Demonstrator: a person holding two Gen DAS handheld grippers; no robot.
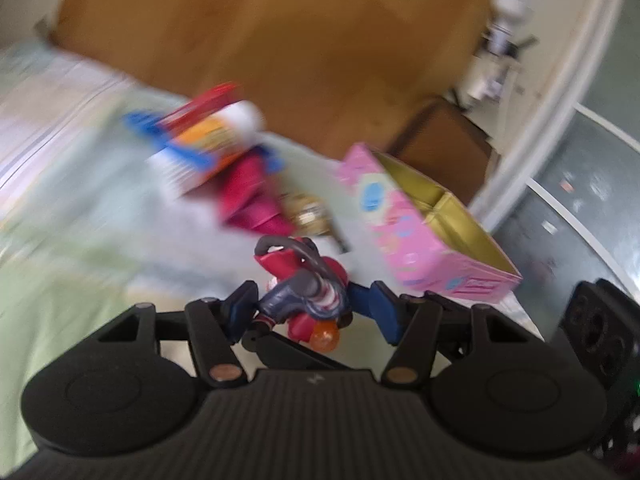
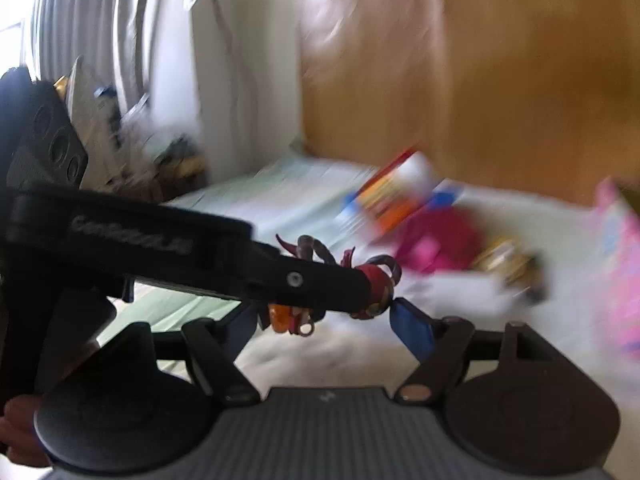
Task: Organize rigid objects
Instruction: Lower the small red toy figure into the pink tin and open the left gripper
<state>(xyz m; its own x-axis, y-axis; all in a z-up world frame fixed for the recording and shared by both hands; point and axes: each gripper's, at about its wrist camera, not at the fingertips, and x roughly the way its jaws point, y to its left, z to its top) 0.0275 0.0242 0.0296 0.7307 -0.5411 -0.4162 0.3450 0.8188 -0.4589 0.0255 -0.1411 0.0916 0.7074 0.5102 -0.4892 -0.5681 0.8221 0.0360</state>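
A red and dark-blue toy figure (image 1: 308, 296) with grey curled parts and an orange translucent piece hangs above the bed, with my left gripper (image 1: 314, 300) shut on it between the blue pads. In the right wrist view one of the left gripper's fingers (image 2: 240, 264) reaches across from the left with the toy figure (image 2: 376, 280) at its tip. My right gripper (image 2: 324, 316) stands open and wide just below it. Its left pad is hidden behind that finger, and I cannot tell whether its right pad touches the toy. Both views are blurred.
An open pink tin box (image 1: 432, 240) with a gold inside sits on the pale green bed sheet (image 1: 80, 240) at the right. Farther back lie a white-orange-blue package (image 1: 212, 140), a magenta item (image 1: 248, 196) and a gold item (image 1: 308, 208). Brown wood (image 1: 280, 20) rises behind.
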